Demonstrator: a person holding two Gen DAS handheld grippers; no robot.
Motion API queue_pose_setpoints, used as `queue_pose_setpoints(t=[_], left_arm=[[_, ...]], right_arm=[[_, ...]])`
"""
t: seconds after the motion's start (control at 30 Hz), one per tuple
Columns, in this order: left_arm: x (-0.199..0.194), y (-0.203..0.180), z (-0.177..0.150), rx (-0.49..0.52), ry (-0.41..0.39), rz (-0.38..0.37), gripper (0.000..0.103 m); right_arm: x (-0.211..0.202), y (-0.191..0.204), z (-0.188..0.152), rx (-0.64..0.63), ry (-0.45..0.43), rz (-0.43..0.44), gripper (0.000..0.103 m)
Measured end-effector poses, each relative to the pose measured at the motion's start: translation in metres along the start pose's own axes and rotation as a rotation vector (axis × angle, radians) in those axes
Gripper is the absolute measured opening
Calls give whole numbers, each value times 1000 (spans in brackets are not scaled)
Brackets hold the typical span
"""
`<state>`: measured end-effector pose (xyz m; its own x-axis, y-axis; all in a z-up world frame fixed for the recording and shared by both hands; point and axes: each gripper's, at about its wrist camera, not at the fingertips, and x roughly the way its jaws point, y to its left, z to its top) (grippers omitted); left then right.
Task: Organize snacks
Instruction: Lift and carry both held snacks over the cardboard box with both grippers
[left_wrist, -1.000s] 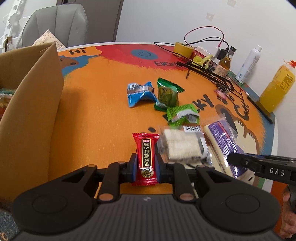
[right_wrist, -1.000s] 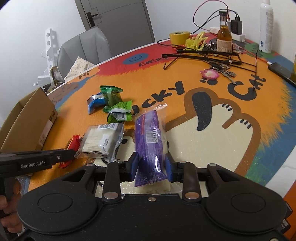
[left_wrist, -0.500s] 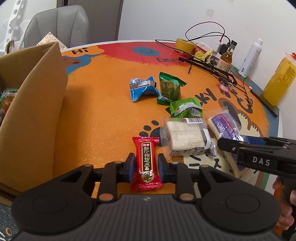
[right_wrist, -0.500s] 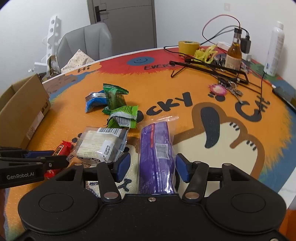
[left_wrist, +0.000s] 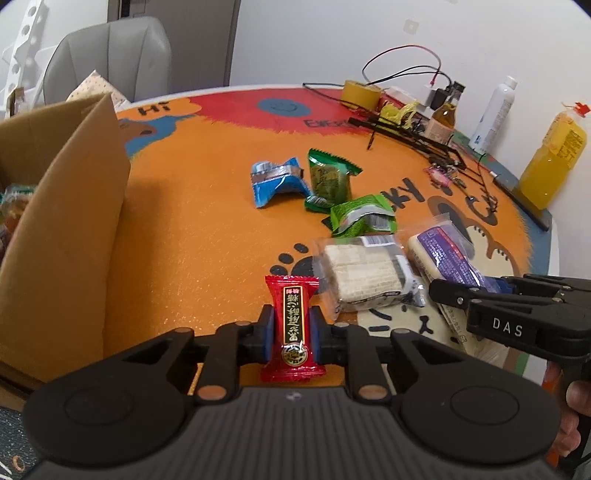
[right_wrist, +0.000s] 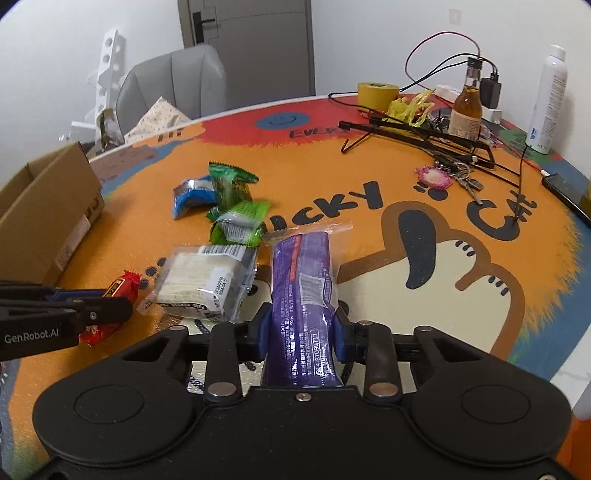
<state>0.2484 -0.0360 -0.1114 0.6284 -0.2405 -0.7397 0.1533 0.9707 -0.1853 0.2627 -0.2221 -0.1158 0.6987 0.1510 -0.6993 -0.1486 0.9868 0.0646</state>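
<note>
My left gripper (left_wrist: 291, 320) is closing its jaws on a red candy packet (left_wrist: 292, 328), and the blue pads press its sides just above the orange table. In the right wrist view my right gripper (right_wrist: 302, 319) is closing on a long purple snack packet (right_wrist: 301, 269), gripped at its near end. A clear wafer pack (left_wrist: 360, 275) lies between the two grippers. Further back lie a blue packet (left_wrist: 277, 181) and two green packets (left_wrist: 328, 177). An open cardboard box (left_wrist: 62, 221) stands at the left with snacks inside.
At the table's far right are a yellow tape roll (right_wrist: 377, 94), a brown bottle (right_wrist: 467, 107), a white spray bottle (right_wrist: 546, 99), an orange juice bottle (left_wrist: 554, 162), black cables, keys (right_wrist: 461, 179) and a phone (right_wrist: 565, 194). A grey chair (right_wrist: 173, 88) stands behind.
Half a second ago both pairs of jaws stood wider around their packets. Now they have closed back onto the red candy and the purple packet. Neither hand has shifted much.
</note>
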Motion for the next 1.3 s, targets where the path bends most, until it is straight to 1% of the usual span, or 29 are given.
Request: queue_pose_setpoints(t=[0.27,0.47,0.7,0.93,1.3], left_arm=[[-27,2,2,-3,-50,-21,18],[-52,5,9,-3,-104,-23,18],[-78,15,19,-12,-161,-3,18],[-94,39,28,-41,-193,27,18],[-110,84,31,-102,-217,92,18]], right_arm=[[-23,8,5,20,-46,10,30],[-35,22,15,13,-86,53,30],[-44,43,33,3,-138,107,30],[-46,68,50,-9,-173,158,30],[-39,112,66,-46,-187,237,30]])
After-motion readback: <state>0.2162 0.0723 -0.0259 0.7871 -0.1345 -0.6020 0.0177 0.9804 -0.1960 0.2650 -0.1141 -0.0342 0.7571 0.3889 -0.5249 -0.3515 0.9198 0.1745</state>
